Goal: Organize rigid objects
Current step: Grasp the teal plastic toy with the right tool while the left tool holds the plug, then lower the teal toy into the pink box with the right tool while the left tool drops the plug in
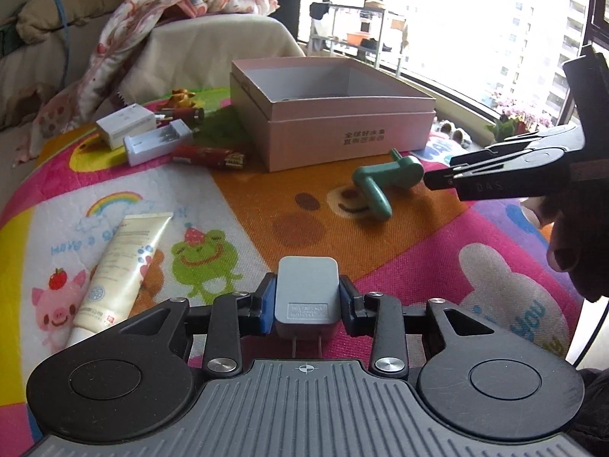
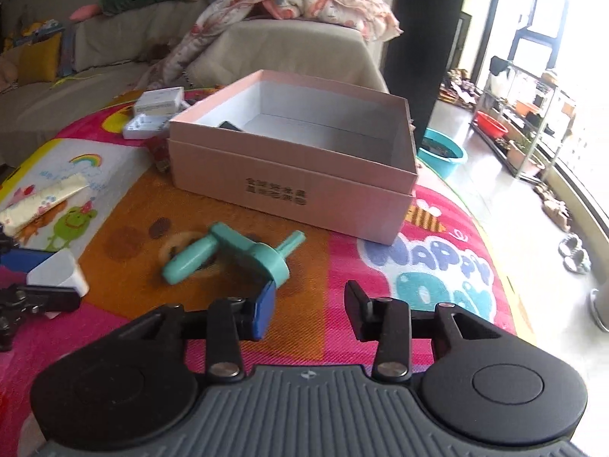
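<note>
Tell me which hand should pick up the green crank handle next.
Right. The right gripper is empty with the green crank handle just ahead of its fingers, while the left gripper already grips a white charger.

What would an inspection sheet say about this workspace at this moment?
Surface: colourful cartoon play mat, flat.
Job's things: open pink box with a dark item in one corner; teal crank handle lying on the mat; white charger held.
Clutter: cream tube, battery holder, white adapter, red batteries.
Grippers: left gripper clamped on the charger; right gripper jaws apart, empty, beside the handle.
Cables: nothing seen.
Surroundings: sofa with blanket, window, rack, teal basin.
</note>
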Action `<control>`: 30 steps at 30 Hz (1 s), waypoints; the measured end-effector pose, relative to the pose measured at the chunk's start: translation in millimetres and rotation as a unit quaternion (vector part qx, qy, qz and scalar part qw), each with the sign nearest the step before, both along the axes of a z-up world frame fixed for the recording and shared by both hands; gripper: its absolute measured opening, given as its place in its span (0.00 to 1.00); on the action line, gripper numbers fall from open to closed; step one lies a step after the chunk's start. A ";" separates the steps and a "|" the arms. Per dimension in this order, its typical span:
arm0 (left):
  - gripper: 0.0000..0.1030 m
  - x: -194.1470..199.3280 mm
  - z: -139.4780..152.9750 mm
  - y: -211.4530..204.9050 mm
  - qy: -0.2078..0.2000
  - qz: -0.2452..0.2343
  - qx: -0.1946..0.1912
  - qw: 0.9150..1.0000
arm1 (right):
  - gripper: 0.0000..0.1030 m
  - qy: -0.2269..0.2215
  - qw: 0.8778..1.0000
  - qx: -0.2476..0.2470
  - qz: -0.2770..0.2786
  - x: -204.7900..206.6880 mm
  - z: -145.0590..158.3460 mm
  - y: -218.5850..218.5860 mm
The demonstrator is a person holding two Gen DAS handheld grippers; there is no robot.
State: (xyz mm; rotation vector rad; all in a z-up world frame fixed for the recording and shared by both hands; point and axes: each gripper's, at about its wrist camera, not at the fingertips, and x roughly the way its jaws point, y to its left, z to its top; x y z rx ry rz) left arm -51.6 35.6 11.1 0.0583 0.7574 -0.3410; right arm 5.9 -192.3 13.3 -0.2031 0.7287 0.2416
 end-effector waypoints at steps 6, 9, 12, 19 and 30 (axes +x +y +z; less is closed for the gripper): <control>0.37 -0.6 -1.5 4.4 -0.001 0.017 -0.023 1.000 | 0.79 -0.020 0.998 0.041 -0.048 5.7 6.0 -11.4; 0.37 -1.0 -2.4 0.6 -0.009 0.025 -0.020 0.999 | 0.84 -0.016 0.996 0.078 -0.038 -2.2 9.4 0.5; 0.37 -2.4 -2.8 -3.1 -0.016 0.029 -0.012 0.999 | 0.84 0.007 0.993 0.108 -0.044 2.4 4.3 20.0; 0.37 -5.2 -5.3 2.2 -0.023 0.036 -0.034 0.999 | 0.82 0.026 0.995 0.085 -0.041 25.7 -11.9 61.8; 0.36 -14.8 6.8 2.7 -0.039 -0.016 -0.038 0.998 | 0.68 0.000 0.998 0.052 0.042 -4.9 24.8 26.1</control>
